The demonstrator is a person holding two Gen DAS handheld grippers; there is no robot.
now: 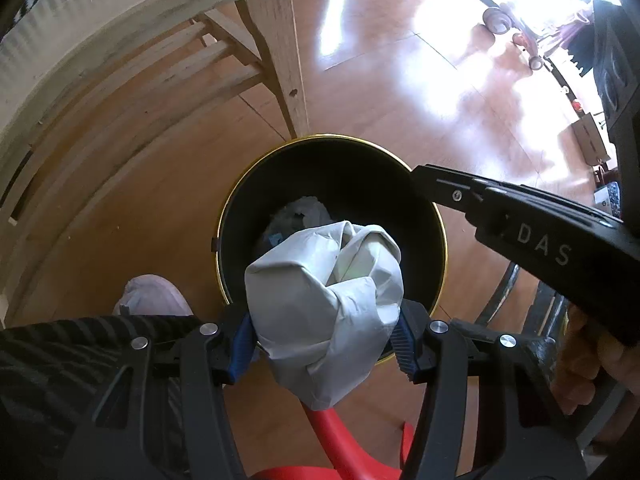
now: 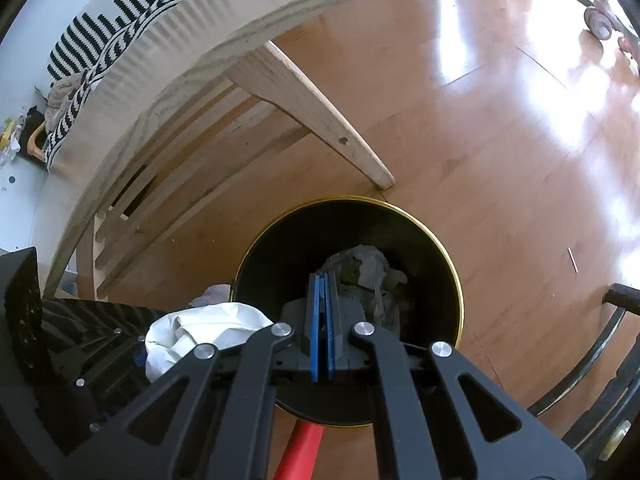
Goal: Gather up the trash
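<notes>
A round black trash bin with a gold rim [image 1: 442,236] stands on the wooden floor, with crumpled paper [image 1: 304,210] inside. My left gripper [image 1: 324,334] is shut on a crumpled white wad of paper [image 1: 328,300] and holds it over the bin's near rim. My right gripper [image 2: 322,308] is shut and empty, its blue pads pressed together above the bin's opening [image 2: 448,264]. Crumpled paper [image 2: 368,276] lies in the bin below it. The white wad [image 2: 200,332] shows at lower left in the right wrist view. The right gripper's body [image 1: 520,224] crosses the left wrist view.
A wooden table leg [image 2: 320,116] stands just behind the bin, with a striped cloth [image 2: 120,12] on the table above. A red stool [image 1: 340,448] sits below the grippers. A black chair frame [image 2: 592,352] is at right. My foot in a pale slipper [image 1: 154,294] is left of the bin.
</notes>
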